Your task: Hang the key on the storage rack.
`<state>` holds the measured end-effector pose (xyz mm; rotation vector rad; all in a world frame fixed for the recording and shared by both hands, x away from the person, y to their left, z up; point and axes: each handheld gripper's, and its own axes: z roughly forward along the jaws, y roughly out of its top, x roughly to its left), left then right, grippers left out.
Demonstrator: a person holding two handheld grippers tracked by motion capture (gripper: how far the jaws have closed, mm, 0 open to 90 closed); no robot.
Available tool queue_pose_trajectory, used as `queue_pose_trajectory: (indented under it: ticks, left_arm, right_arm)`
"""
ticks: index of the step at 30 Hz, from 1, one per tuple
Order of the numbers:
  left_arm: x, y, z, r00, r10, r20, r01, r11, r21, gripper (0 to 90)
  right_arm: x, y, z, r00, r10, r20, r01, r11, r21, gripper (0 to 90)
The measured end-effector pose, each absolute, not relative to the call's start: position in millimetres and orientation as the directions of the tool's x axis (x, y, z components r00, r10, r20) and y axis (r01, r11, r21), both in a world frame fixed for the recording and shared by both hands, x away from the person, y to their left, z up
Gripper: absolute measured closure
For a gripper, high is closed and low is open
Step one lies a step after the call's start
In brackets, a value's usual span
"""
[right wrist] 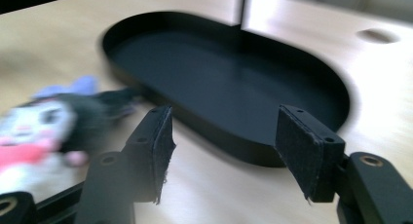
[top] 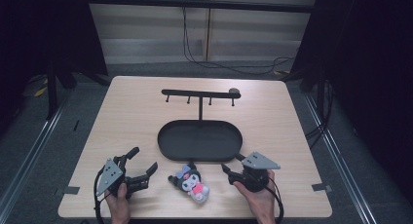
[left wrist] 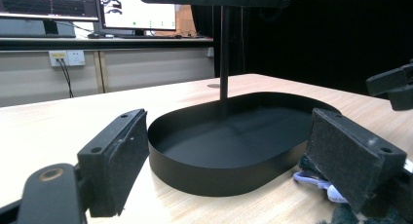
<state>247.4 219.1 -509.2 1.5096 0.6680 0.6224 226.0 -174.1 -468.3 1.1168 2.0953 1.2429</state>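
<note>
A small plush doll (top: 191, 181) with a black hood, purple bow and pink front lies on the table near the front edge. To its left my left gripper (top: 144, 158) stands open, with nothing between its jaws. My right gripper (top: 232, 162) is open to the doll's right, close to the rim of the black oval tray (top: 165, 151). In the left gripper view the open gripper (left wrist: 229, 151) faces the tray (left wrist: 214, 177), with the doll (left wrist: 311, 177) by the right pad. Seen from the right gripper (right wrist: 231, 146), the blurred doll (right wrist: 44, 131) lies left of the tray (right wrist: 204, 131).
A thin black post rises from the tray's far side and carries a crossbar (top: 199, 94) with several small pegs. The wooden table (top: 131, 117) has bare room on both sides of the tray. Cables run along the floor behind.
</note>
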Motion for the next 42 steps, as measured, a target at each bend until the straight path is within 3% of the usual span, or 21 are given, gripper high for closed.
queue_pose_trajectory:
  ticks: [7,19,25,30,32,39,42]
  left_arm:
    - [247.5,219.1,-509.2,0.679,0.734,-0.010,0.039,-0.022,0.999,15.4]
    - [247.3,219.0,-509.3,0.681,0.732,-0.010,0.038,-0.023,0.999,15.4]
    - [247.3,219.0,-509.2,0.682,0.732,-0.010,0.038,-0.023,0.999,15.4]
    - [247.2,219.0,-509.3,0.680,0.733,-0.011,0.039,-0.021,0.999,15.4]
    - [247.2,218.9,-509.3,0.680,0.733,-0.011,0.039,-0.022,0.999,15.4]
    - [247.2,219.1,-509.3,0.683,0.730,-0.009,0.038,-0.022,0.999,15.5]
    - [247.3,219.1,-509.3,0.683,0.731,-0.011,0.038,-0.022,0.999,15.5]
  right_arm:
    - [237.9,-159.1,-460.1,-0.647,0.752,0.125,0.508,0.302,0.807,40.9]
    - [254.7,-127.8,-450.3,-0.706,0.684,0.185,0.608,0.451,0.653,34.6]
    - [261.1,-113.3,-436.0,-0.723,0.663,0.196,0.620,0.496,0.608,32.1]
    - [267.3,-94.9,-432.5,-0.732,0.646,0.217,0.645,0.554,0.526,21.7]
    - [269.7,-90.5,-433.1,-0.736,0.634,0.240,0.653,0.568,0.501,23.4]
    - [279.2,-71.8,-432.8,-0.736,0.626,0.256,0.669,0.619,0.410,16.1]
    - [281.5,-66.6,-435.1,-0.734,0.625,0.265,0.675,0.632,0.381,18.0]
